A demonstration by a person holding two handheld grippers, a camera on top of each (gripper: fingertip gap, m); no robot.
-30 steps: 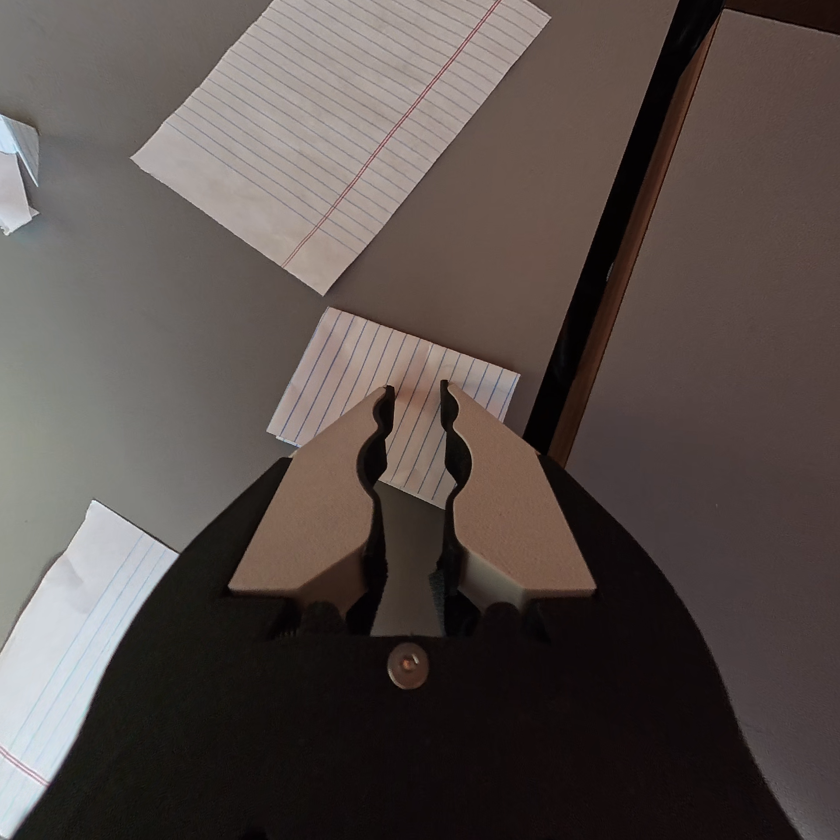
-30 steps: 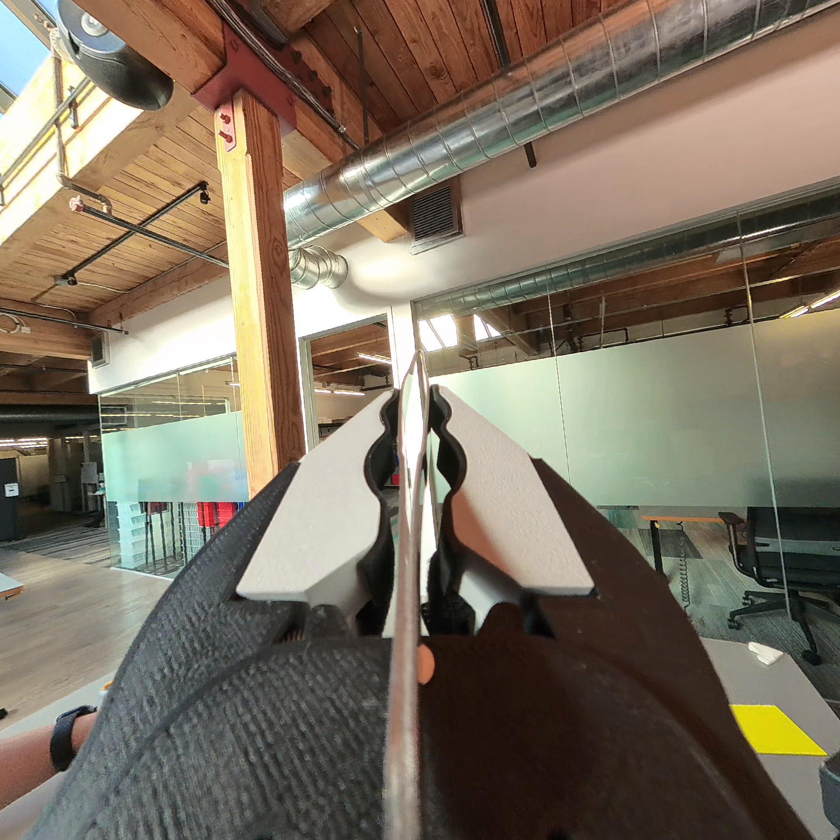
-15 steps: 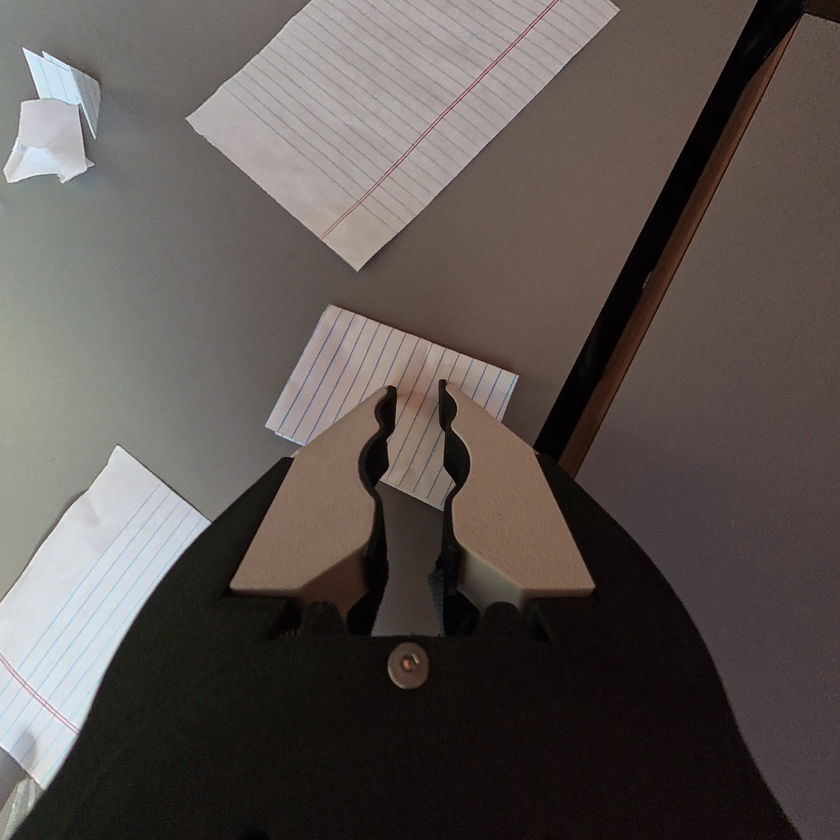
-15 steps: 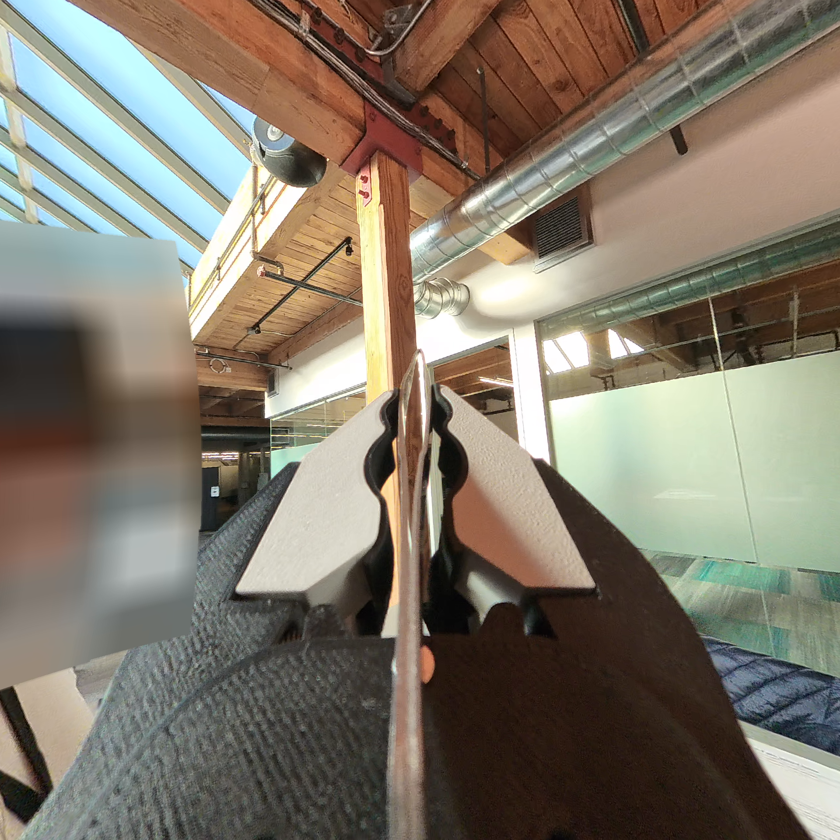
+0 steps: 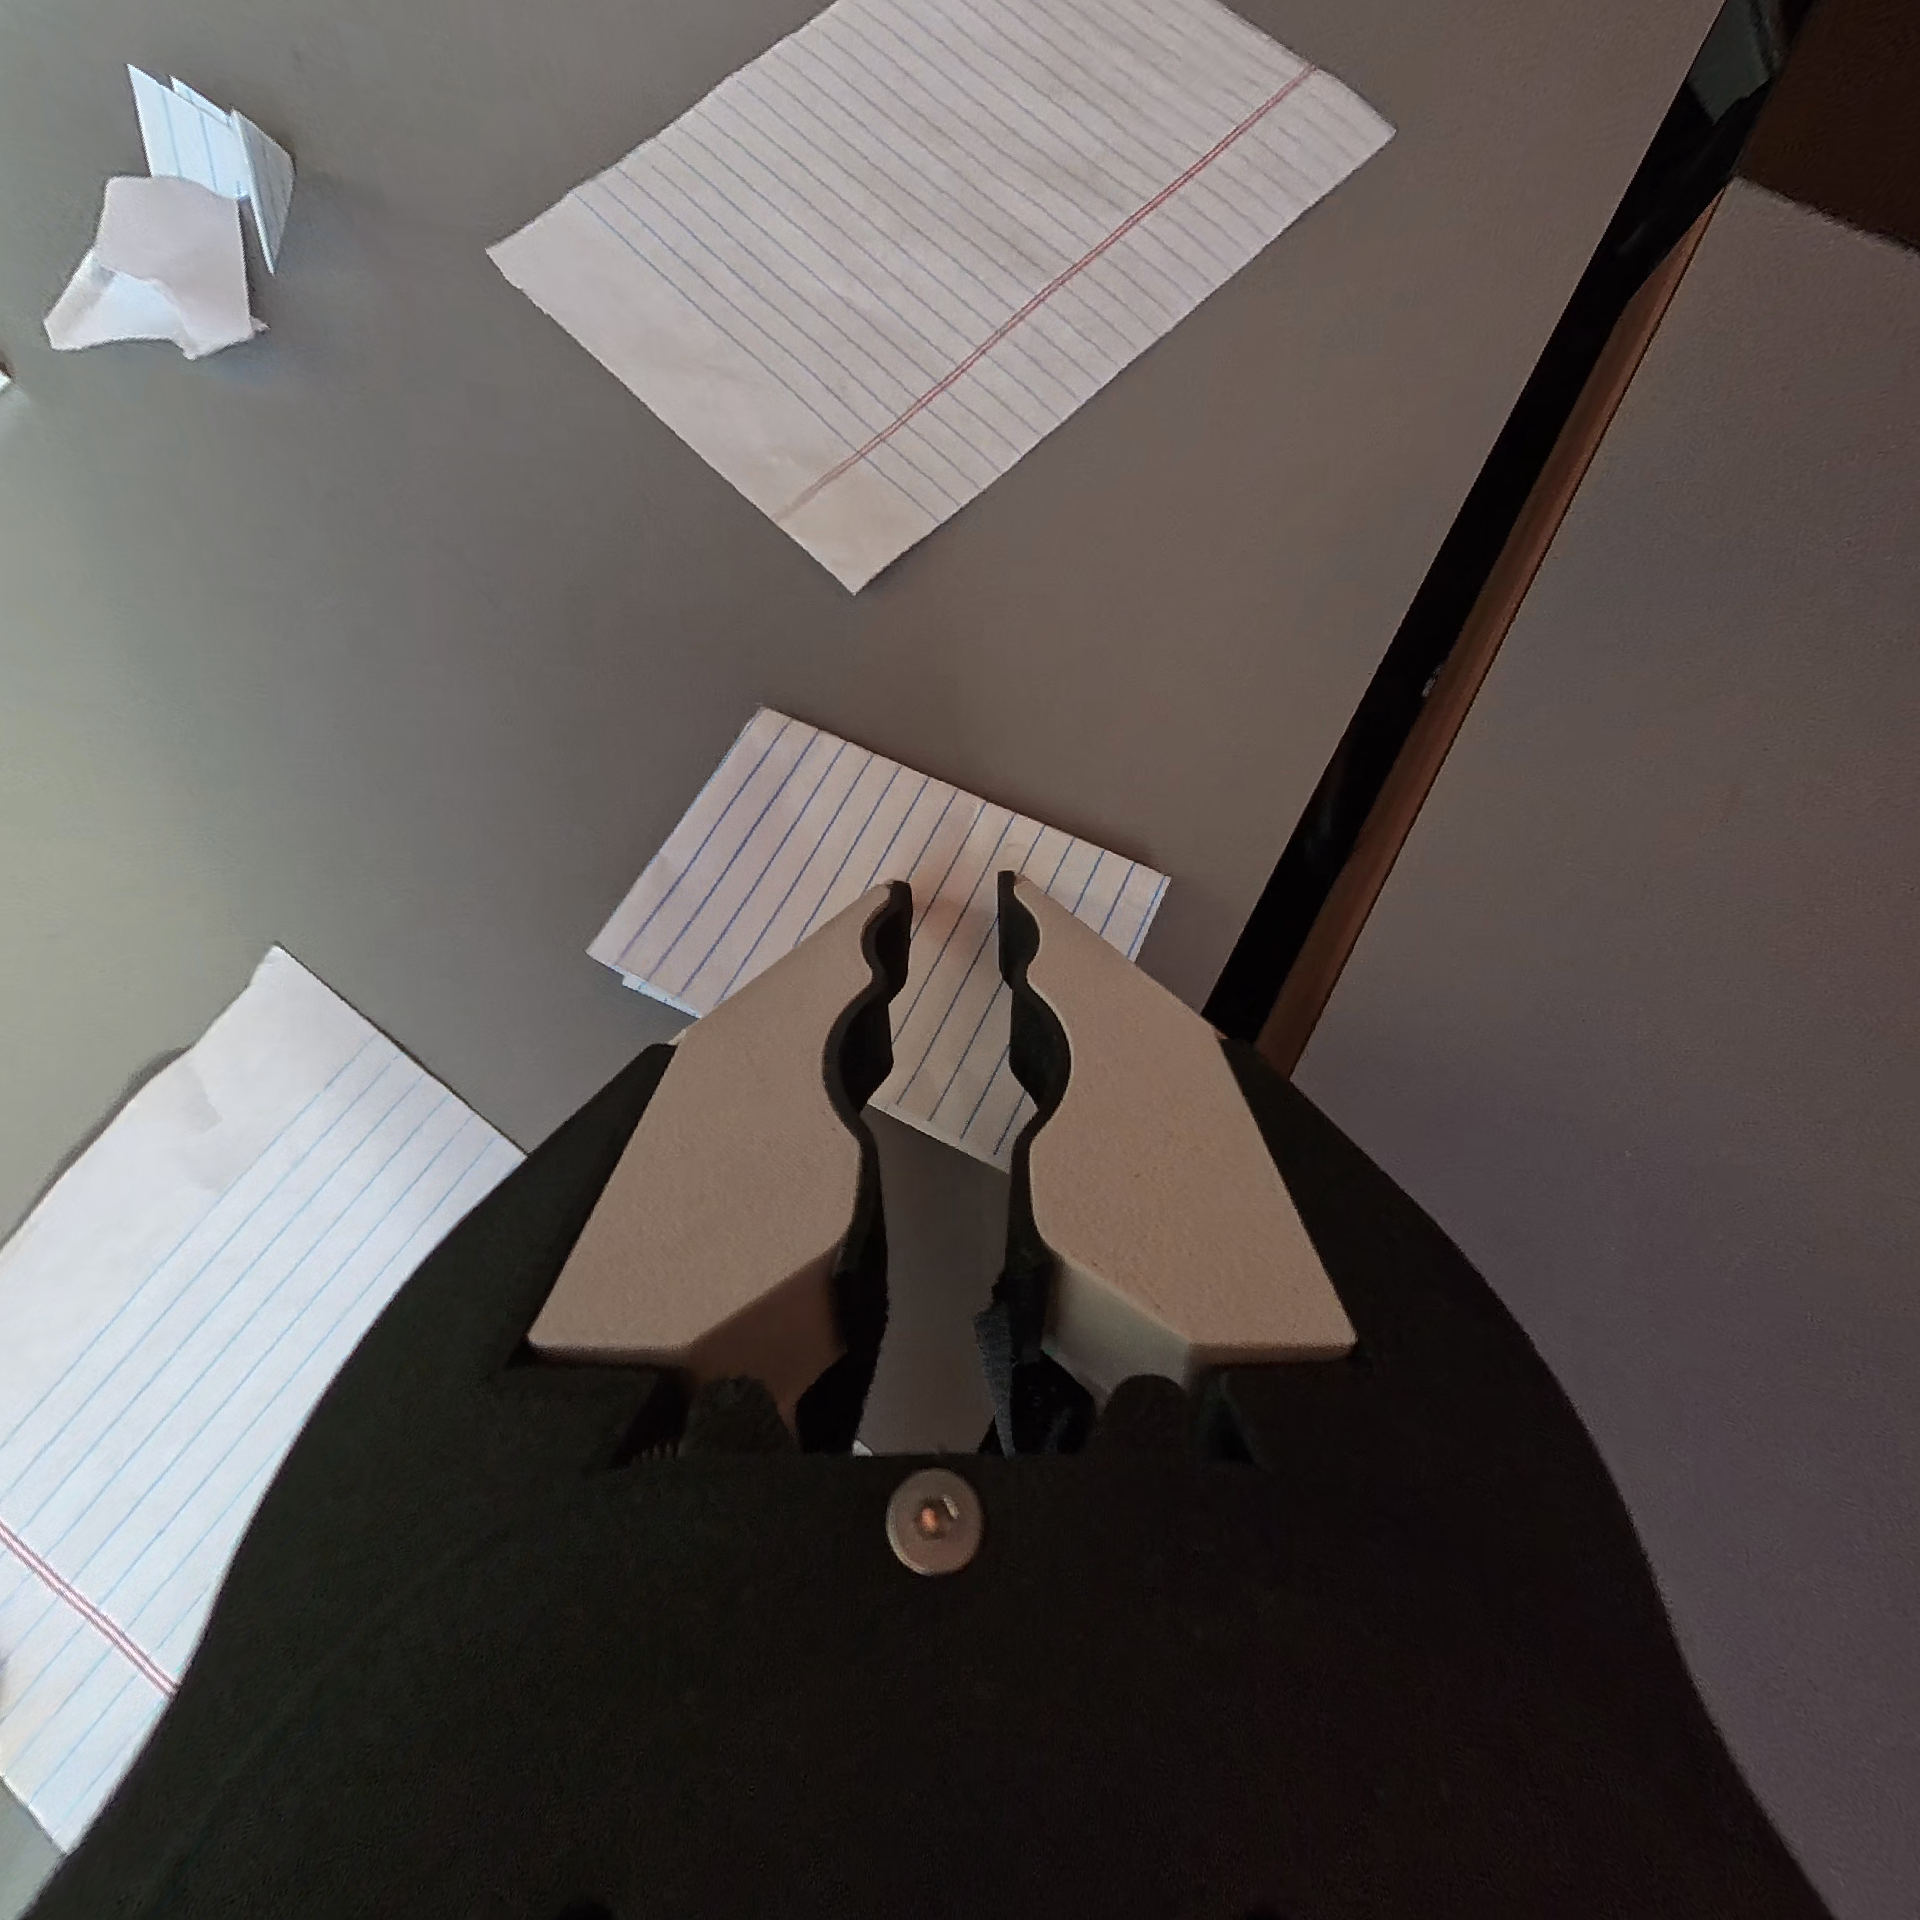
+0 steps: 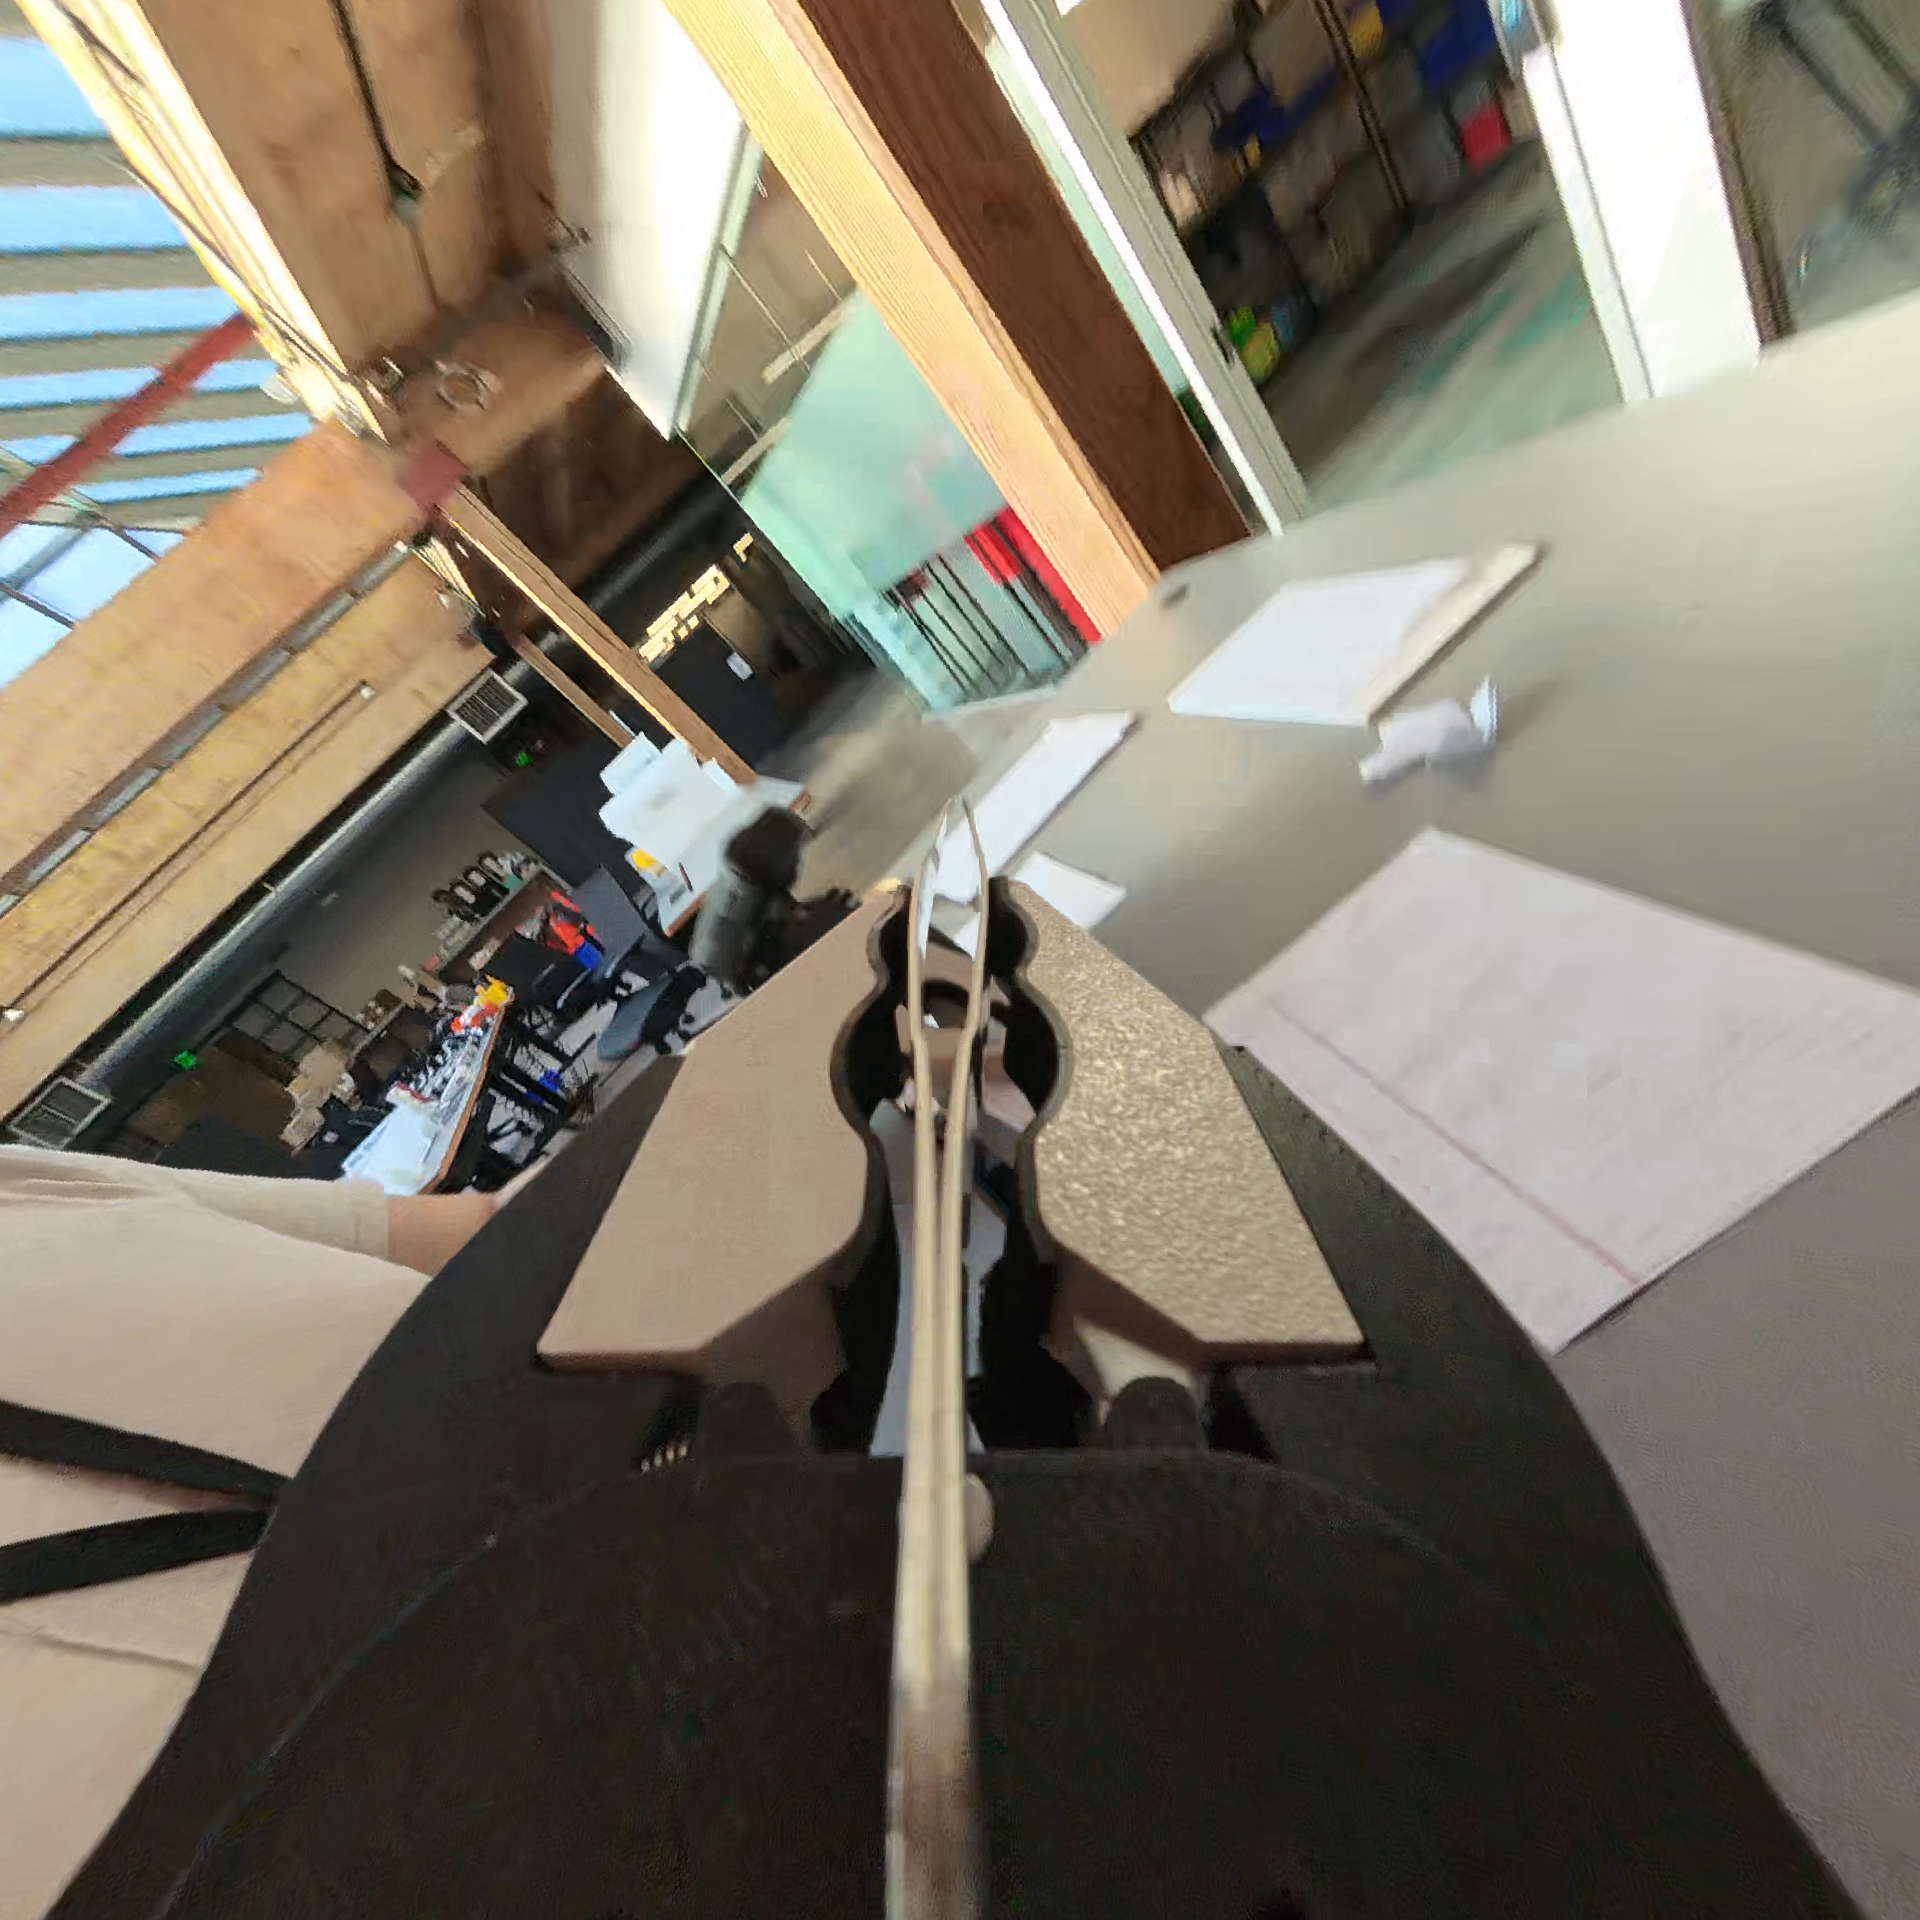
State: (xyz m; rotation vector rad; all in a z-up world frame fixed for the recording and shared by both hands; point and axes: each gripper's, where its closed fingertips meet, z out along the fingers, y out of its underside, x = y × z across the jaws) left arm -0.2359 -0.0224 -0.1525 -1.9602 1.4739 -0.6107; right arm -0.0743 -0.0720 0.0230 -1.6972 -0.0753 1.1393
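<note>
- Swung sharply since half a second ago, the right wrist view has dropped from ceiling beams and ducting to a tilted, motion-blurred look across the grey tabletop point(image 6: 1714, 436); the left wrist view has drifted only a little, so more of the near-left sheet shows.
- Left gripper point(image 5: 954, 896) hangs over a small folded piece of lined paper point(image 5: 821, 862), its jaws a narrow gap apart with nothing between them; whether the tips touch the paper cannot be told.
- Right gripper point(image 6: 948, 902) is closed on metal tweezers point(image 6: 935, 1195), whose two thin arms run up between the fingers and meet in a point just past the tips.
- Surface: a matte grey table, with a dark gap and a wood-coloured edge point(image 5: 1455, 665) on the right parting it from a second grey top.
- On it lie a large lined sheet point(image 5: 935, 270) with a red margin line far from the left gripper, another lined sheet point(image 5: 187, 1299) near left, and a crumpled paper scrap point(image 5: 166, 239) far left.
- Room: wooden posts, frosted glass partitions and a cluttered workshop area behind; a person's beige sleeve point(image 6: 156, 1299) at the near left.
- No legible writing or brand shows; the sheets look blank.
</note>
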